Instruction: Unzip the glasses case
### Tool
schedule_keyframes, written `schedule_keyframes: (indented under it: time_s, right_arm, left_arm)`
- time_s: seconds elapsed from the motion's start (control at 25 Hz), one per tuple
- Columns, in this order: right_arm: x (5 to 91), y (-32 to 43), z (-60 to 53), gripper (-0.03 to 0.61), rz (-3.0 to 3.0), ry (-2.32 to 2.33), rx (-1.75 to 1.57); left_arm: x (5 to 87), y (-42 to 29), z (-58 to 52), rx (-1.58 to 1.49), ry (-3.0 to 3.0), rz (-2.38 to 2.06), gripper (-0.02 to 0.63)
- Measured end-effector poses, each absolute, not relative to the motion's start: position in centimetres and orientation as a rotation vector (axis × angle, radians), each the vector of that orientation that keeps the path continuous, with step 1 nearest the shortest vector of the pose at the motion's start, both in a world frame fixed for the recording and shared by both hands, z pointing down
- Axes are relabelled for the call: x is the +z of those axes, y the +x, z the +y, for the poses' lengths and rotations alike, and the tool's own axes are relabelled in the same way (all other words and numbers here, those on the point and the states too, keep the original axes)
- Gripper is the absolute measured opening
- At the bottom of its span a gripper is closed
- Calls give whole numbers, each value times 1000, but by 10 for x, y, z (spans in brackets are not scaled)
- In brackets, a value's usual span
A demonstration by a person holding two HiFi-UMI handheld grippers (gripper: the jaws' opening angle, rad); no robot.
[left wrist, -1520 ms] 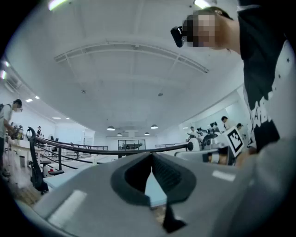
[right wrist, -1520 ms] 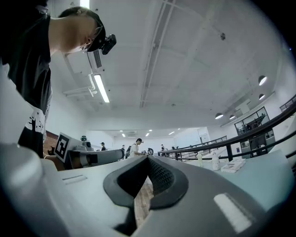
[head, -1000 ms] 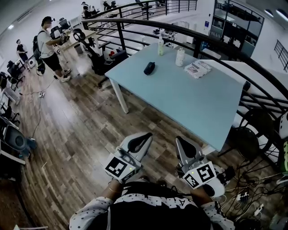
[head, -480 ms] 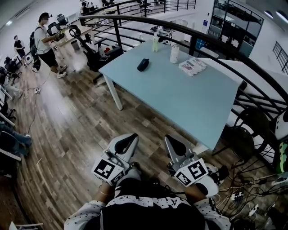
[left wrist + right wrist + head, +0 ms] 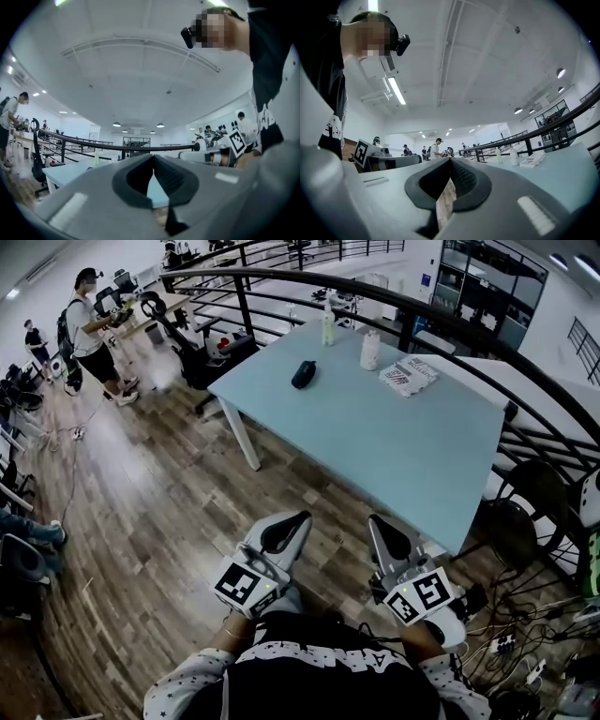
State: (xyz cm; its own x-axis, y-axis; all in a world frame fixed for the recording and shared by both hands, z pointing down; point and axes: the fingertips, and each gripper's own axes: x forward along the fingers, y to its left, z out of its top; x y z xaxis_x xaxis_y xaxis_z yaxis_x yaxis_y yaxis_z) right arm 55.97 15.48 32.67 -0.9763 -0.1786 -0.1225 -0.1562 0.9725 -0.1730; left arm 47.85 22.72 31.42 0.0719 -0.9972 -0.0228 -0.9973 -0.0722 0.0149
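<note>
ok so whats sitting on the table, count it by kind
glasses case: 1
bottles: 2
printed packet: 1
total: 4

Bright, even indoor light, all from overhead: a long white fluorescent ceiling tube [image 5: 396,90] and small round recessed ceiling lamps [image 5: 116,124]. Shadows are soft and faint. The pale blue rectangular table [image 5: 375,442] has no hard glare. The brown wood-plank floor [image 5: 169,512] shows a washed-out sheen at far left. Strong fisheye: the curved black metal railing [image 5: 441,320] bows, and both gripper views have black vignetted corners. The grey plastic left gripper [image 5: 153,158] and right gripper [image 5: 450,161] sit close to the lens, out of focus. Head view is fairly sharp.
</note>
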Motion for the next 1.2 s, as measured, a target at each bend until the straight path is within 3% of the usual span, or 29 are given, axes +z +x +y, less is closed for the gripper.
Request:
schedule_keyframes:
  time_s: [0.48, 1.2]
  right_arm:
    - [335, 490, 117, -8, 3023, -412, -210]
    - [331, 315, 111, -8, 3105, -298, -116]
  left_arm:
    - [335, 398, 187, 102, -2400, 2070, 0]
    - [345, 223, 192, 171, -2298, 2228, 0]
